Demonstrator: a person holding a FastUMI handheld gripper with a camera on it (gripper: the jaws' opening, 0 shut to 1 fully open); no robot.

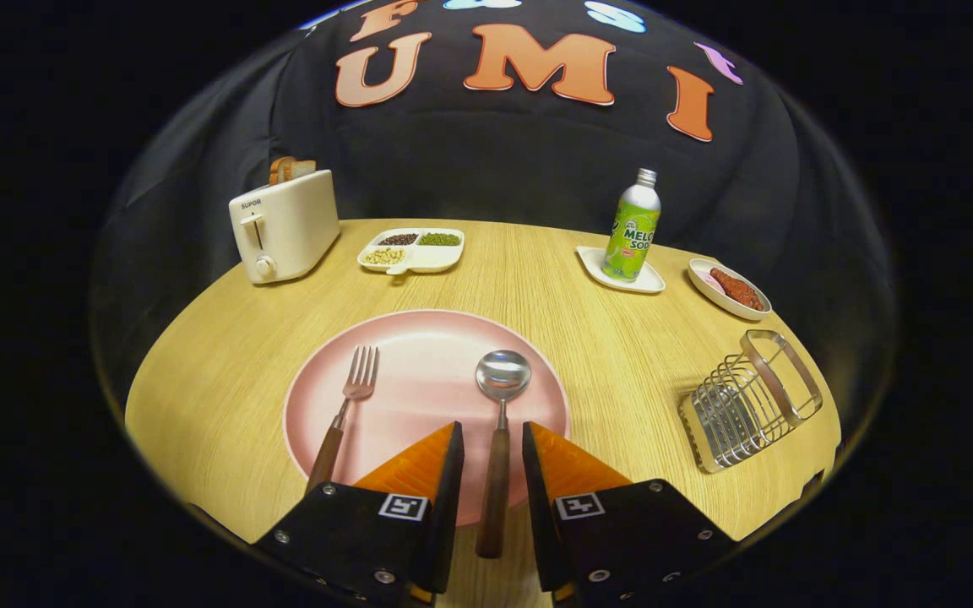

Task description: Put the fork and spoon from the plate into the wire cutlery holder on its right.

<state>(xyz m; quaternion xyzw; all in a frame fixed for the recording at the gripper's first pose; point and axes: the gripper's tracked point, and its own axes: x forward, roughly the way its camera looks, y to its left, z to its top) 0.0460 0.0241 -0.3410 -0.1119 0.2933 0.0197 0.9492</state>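
The gripper [492, 439] stood open, fingers either side of the spoon [499, 422] handle without touching it. Spoon and fork [348, 405] lay on the pink plate [427, 338]; bare table [622, 355] separated its rim from the wire cutlery holder [748, 401]

Worktop [225, 371]: round, light wood grain, evenly lit. Wall [495, 160]: black cloth, draped from 9 through 12 to 3 o'clock behind the worktop, dim at its sides.
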